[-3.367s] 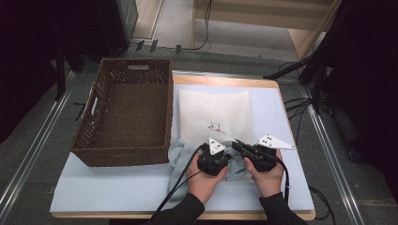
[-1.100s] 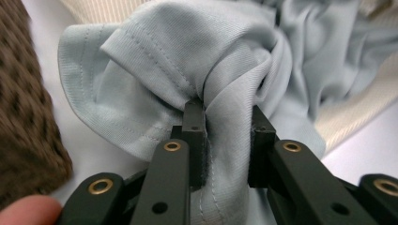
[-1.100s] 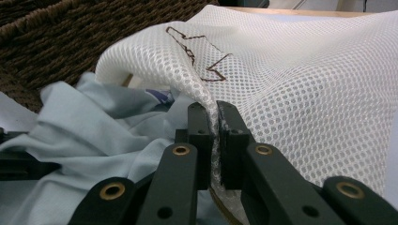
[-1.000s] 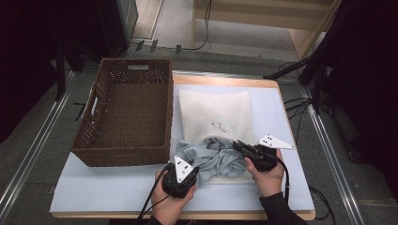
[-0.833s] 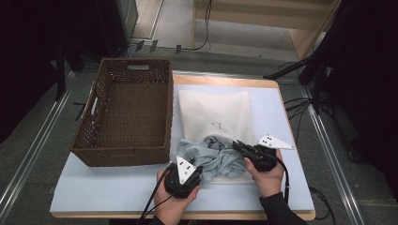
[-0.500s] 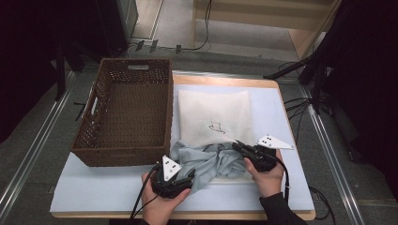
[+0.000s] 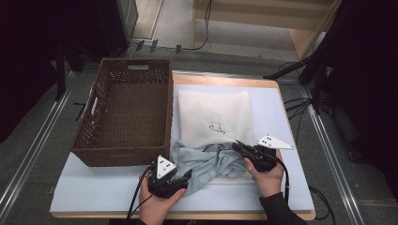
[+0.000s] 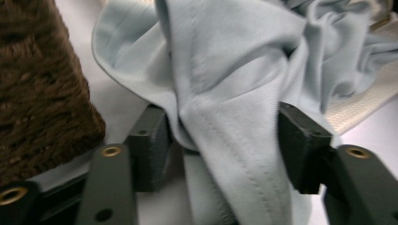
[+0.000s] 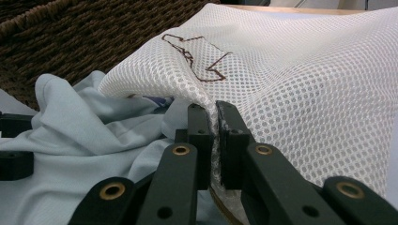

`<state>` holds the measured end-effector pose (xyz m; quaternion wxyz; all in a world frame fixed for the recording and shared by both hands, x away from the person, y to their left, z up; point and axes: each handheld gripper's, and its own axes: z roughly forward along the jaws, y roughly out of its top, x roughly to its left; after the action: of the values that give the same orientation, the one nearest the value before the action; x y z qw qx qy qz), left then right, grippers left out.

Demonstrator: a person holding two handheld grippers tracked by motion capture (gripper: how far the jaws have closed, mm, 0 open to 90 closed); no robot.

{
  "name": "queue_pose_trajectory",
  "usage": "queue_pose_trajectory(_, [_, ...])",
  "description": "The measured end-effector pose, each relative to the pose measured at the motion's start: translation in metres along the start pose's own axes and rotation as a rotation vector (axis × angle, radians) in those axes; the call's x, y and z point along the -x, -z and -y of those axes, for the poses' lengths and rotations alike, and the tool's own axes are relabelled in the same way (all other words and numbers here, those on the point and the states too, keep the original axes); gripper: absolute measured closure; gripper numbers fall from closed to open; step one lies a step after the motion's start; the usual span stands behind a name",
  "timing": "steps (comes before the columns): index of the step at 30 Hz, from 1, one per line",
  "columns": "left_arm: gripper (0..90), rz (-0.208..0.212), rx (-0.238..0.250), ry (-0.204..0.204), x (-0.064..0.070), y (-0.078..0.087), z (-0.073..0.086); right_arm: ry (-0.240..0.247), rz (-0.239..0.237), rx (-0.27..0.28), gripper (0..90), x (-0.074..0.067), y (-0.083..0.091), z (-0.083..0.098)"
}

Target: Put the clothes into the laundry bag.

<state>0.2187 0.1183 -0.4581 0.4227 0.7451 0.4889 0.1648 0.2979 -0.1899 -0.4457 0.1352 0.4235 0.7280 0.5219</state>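
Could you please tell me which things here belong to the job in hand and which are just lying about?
In use:
- crumpled pale blue cloth garment, between the left gripper's parted jaws
- white mesh laundry bag, its edge pinched by the right gripper

Lying about:
- brown woven wicker basket
- cables beside the table
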Motion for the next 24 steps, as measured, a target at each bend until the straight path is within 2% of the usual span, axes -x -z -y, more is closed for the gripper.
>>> queue_pose_trajectory(2, [44.9,-0.004,0.015,-0.011,0.002,0.002,0.0,0.0,0.0,0.0,86.6,0.0,0.0,0.0])
queue_pose_trajectory(3, [47.4,-0.013,0.033,-0.038,0.008,0.004,-0.001,0.001,0.001,0.0,86.5,0.0,0.0,0.0])
queue_pose_trajectory(8, [53.3,-0.003,0.058,-0.061,0.017,0.006,-0.005,-0.001,0.002,-0.001,86.5,0.0,-0.001,0.0])
queue_pose_trajectory(11, [60.3,0.015,0.073,-0.076,0.023,0.006,-0.006,-0.002,0.002,-0.002,86.5,-0.001,-0.001,0.0])
queue_pose_trajectory(15, [67.4,0.07,0.064,-0.092,0.032,0.002,-0.008,-0.001,0.002,-0.003,86.5,-0.001,-0.001,0.0])
queue_pose_trajectory(16, [72.6,0.119,0.047,-0.101,0.037,-0.004,-0.009,-0.001,0.0,-0.004,86.5,-0.001,-0.001,0.0])
queue_pose_trajectory(17, [74.1,0.119,0.047,-0.101,0.037,-0.004,-0.009,0.0,0.0,-0.005,86.6,-0.001,-0.001,0.0])
queue_pose_trajectory(19, [77.1,0.162,0.017,-0.119,0.045,-0.018,-0.011,0.003,0.0,-0.005,86.5,-0.002,-0.002,0.0])
queue_pose_trajectory(20, [78.6,0.162,0.017,-0.119,0.045,-0.018,-0.011,0.003,0.0,-0.005,86.5,-0.002,-0.002,0.0])
queue_pose_trajectory(21, [79.9,0.177,0.007,-0.106,0.047,-0.029,-0.014,0.004,0.0,-0.004,86.6,-0.002,-0.002,0.0])
queue_pose_trajectory(24, [81.9,0.197,-0.001,-0.082,0.051,-0.045,-0.022,0.004,0.0,-0.004,86.6,-0.003,-0.002,0.0])
